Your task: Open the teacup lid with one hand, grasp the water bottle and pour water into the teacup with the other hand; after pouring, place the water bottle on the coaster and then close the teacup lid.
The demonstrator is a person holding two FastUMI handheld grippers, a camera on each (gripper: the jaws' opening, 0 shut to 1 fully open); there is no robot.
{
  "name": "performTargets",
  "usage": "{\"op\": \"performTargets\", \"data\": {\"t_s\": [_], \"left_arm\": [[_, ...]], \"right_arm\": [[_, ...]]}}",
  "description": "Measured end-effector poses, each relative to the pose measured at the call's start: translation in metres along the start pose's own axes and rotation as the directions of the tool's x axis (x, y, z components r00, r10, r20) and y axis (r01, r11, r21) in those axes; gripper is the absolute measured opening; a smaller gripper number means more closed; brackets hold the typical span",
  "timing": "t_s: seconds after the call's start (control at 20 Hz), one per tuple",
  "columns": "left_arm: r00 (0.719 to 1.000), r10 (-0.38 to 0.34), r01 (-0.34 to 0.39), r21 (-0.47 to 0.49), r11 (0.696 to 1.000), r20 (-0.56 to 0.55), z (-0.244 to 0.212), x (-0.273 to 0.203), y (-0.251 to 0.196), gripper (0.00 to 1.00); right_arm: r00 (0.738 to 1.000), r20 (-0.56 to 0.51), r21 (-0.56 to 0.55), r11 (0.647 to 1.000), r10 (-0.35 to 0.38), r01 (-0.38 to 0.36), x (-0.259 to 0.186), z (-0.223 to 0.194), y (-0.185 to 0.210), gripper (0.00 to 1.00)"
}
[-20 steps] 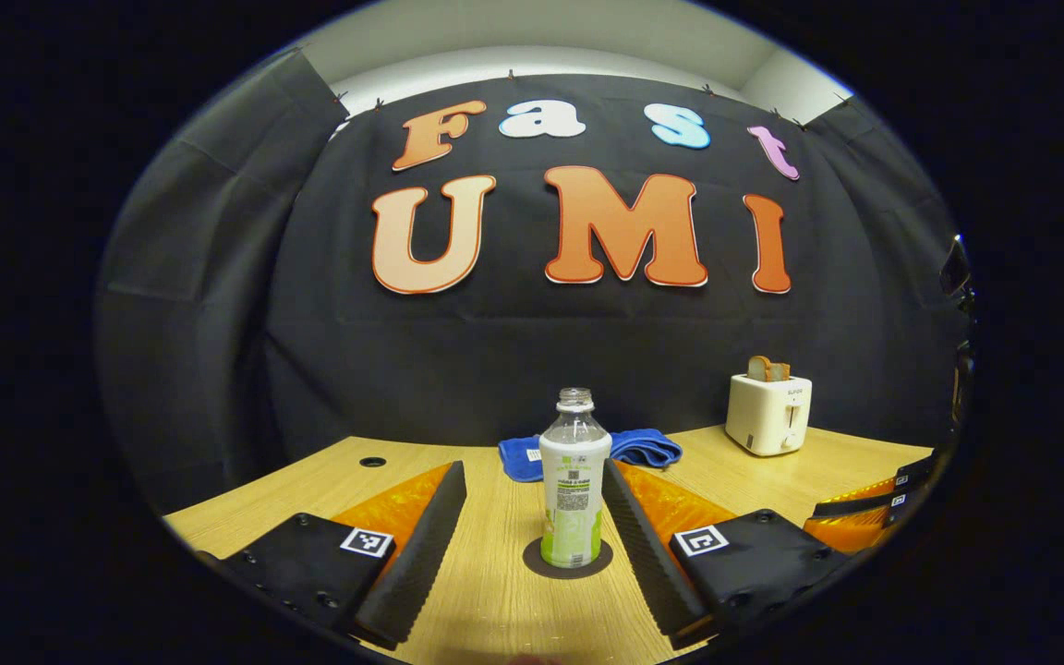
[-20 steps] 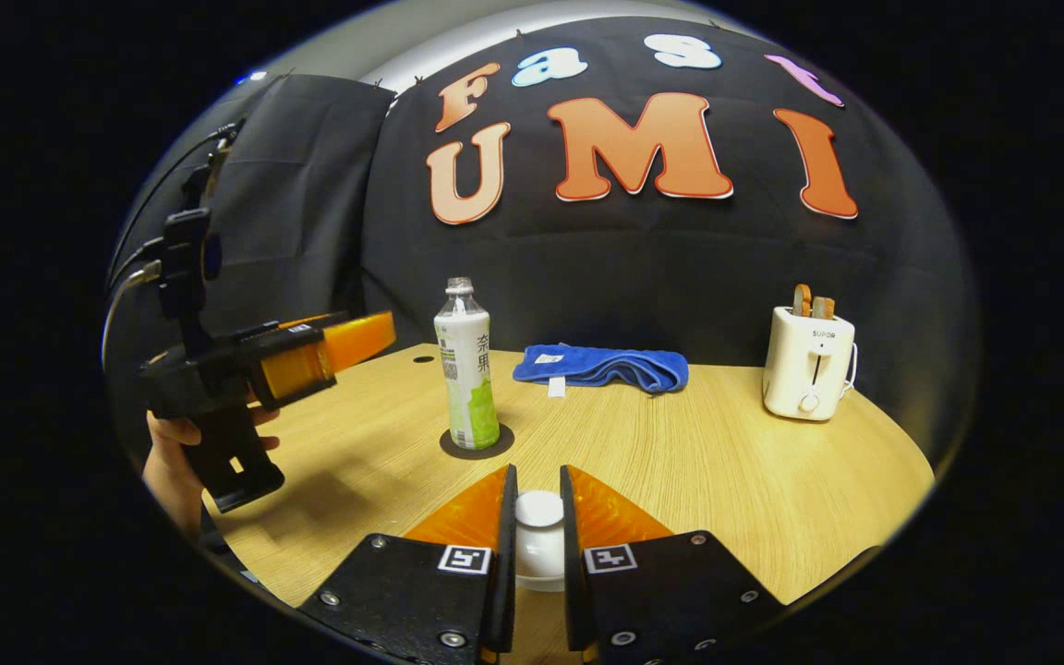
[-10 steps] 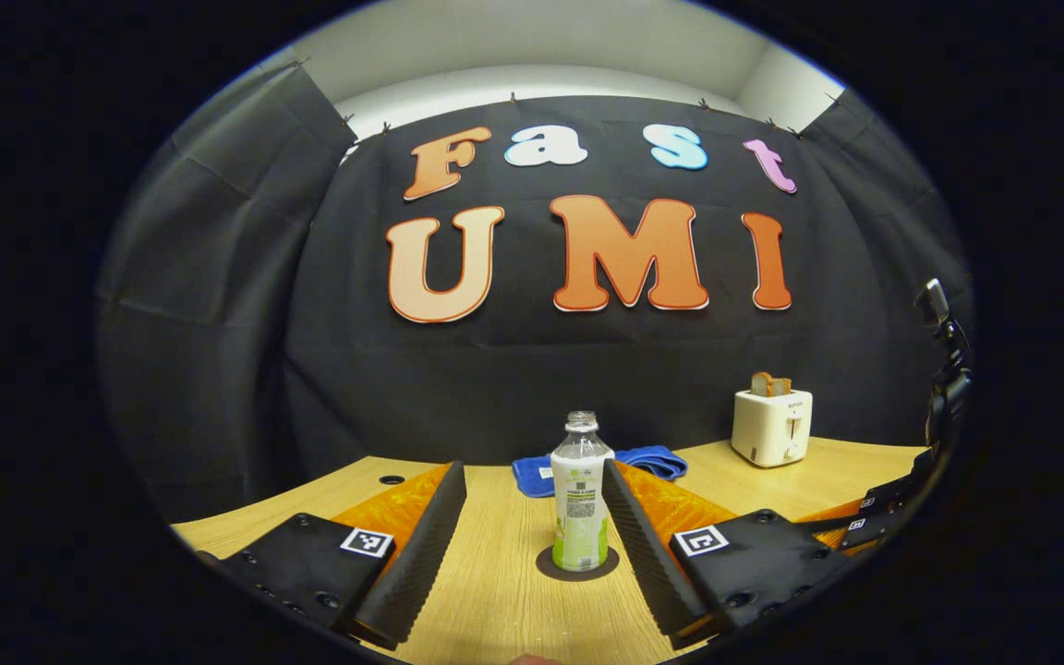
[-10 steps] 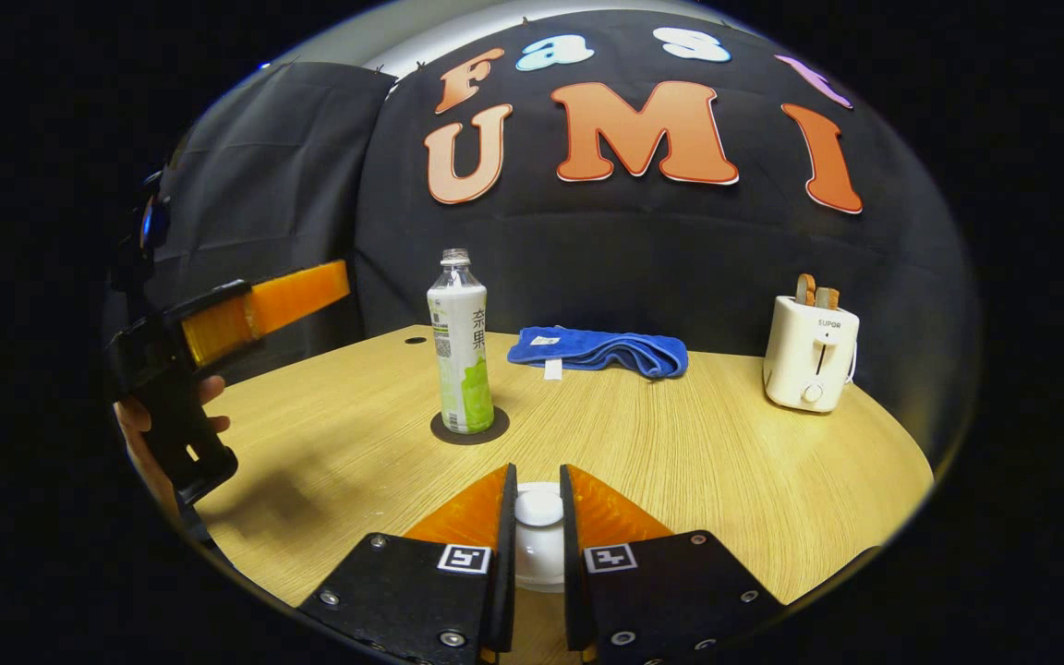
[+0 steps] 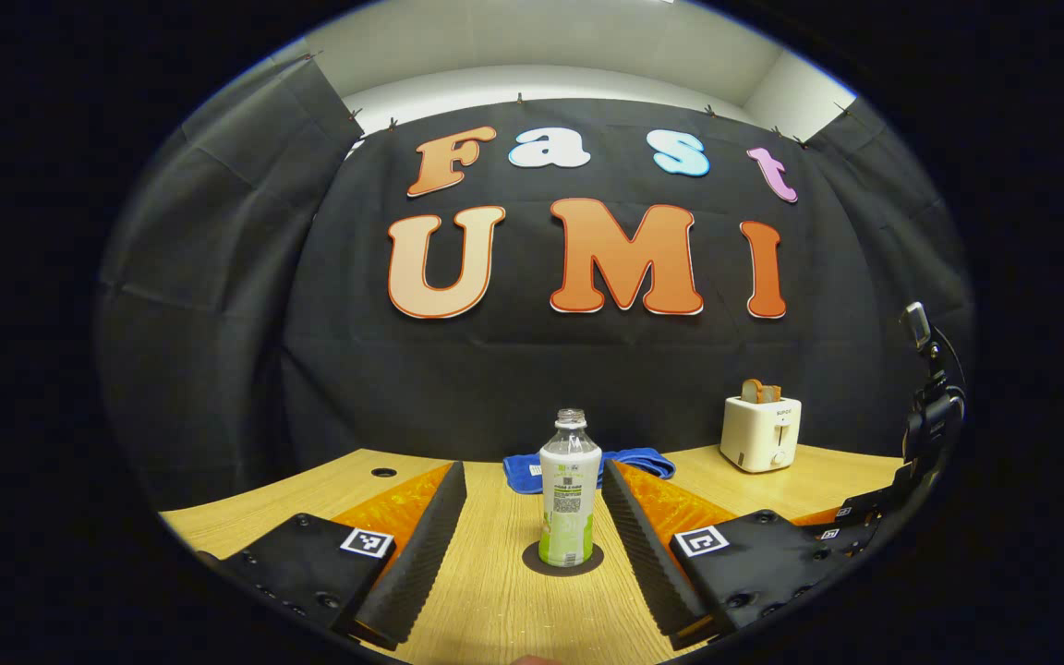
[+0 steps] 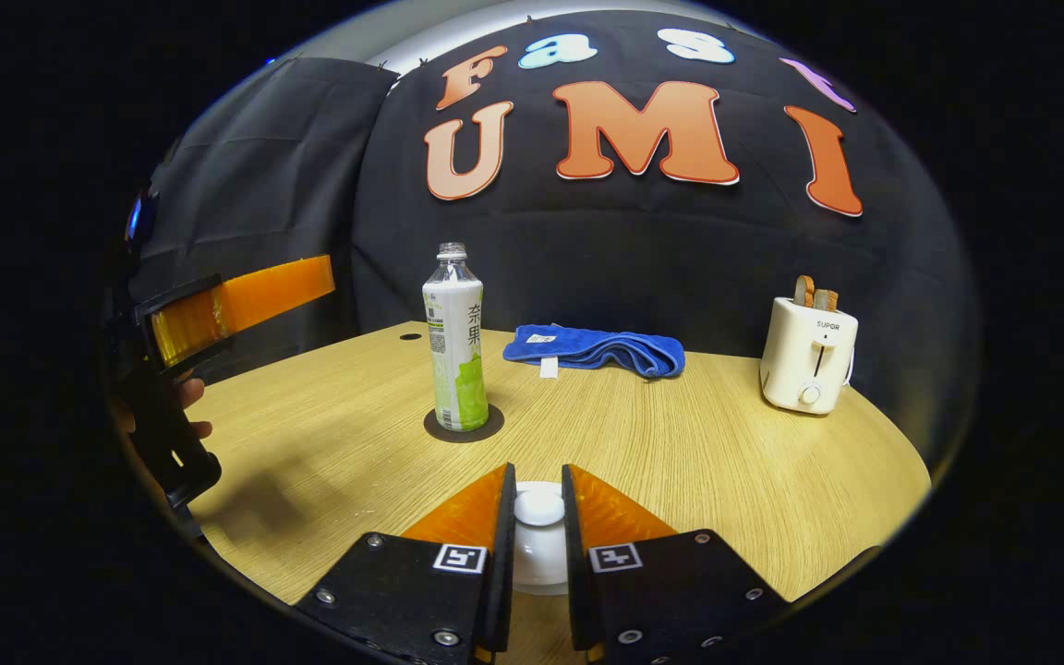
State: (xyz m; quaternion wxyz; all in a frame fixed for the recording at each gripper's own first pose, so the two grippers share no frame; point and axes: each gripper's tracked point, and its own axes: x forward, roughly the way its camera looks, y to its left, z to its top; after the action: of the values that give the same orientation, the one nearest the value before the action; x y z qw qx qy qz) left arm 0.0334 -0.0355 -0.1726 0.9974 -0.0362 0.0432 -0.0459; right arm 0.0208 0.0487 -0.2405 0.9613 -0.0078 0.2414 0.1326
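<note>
Our left gripper is spread wide and holds nothing; the uncapped water bottle stands upright on its dark coaster, beyond and between the fingers. Our right gripper is nearly closed on the white knob of the teacup lid; the cup sits low between the fingers. We judge the final step, closing the lid, is underway; next, release.
</note>
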Motion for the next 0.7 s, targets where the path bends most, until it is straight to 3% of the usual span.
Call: {"op": "performTargets", "data": {"t_s": [0.15, 0.35, 0.4, 0.45, 0.5, 0.7], "left_arm": [[1.0, -0.009, 0.009, 0.003, 1.0, -0.003, -0.001, -0.003, -0.001, 0.95], [1.0, -0.012, 0.012, -0.002, 1.0, -0.003, 0.002, -0.005, 0.001, 0.95], [1.0, -0.019, 0.019, -0.007, 1.0, 0.0, 0.005, -0.007, 0.0, 0.94], [1.0, -0.022, 0.022, -0.016, 1.0, 0.003, 0.007, -0.009, 0.0, 0.95], [1.0, -0.024, 0.024, -0.028, 0.999, 0.002, 0.009, -0.011, 0.002, 0.95], [1.0, 0.007, -0.008, -0.023, 1.0, -0.005, 0.019, -0.024, 0.015, 0.95]], "right_arm": [[1.0, 0.003, 0.036, 0.999, 0.004, -0.004, -0.003, 0.004, -0.002, 0.33], [0.998, 0.055, -0.002, 1.0, 0.017, -0.017, -0.017, 0.024, 0.004, 0.54], [0.997, 0.08, -0.022, 1.0, 0.003, -0.001, -0.022, 0.033, 0.001, 0.6], [0.994, 0.113, -0.031, 0.999, -0.002, 0.006, -0.028, 0.043, 0.001, 0.6], [0.989, 0.147, -0.029, 1.0, -0.003, 0.008, -0.033, 0.054, 0.003, 0.69], [0.962, 0.27, 0.016, 0.999, -0.045, 0.043, -0.057, 0.096, -0.003, 0.77]]}}
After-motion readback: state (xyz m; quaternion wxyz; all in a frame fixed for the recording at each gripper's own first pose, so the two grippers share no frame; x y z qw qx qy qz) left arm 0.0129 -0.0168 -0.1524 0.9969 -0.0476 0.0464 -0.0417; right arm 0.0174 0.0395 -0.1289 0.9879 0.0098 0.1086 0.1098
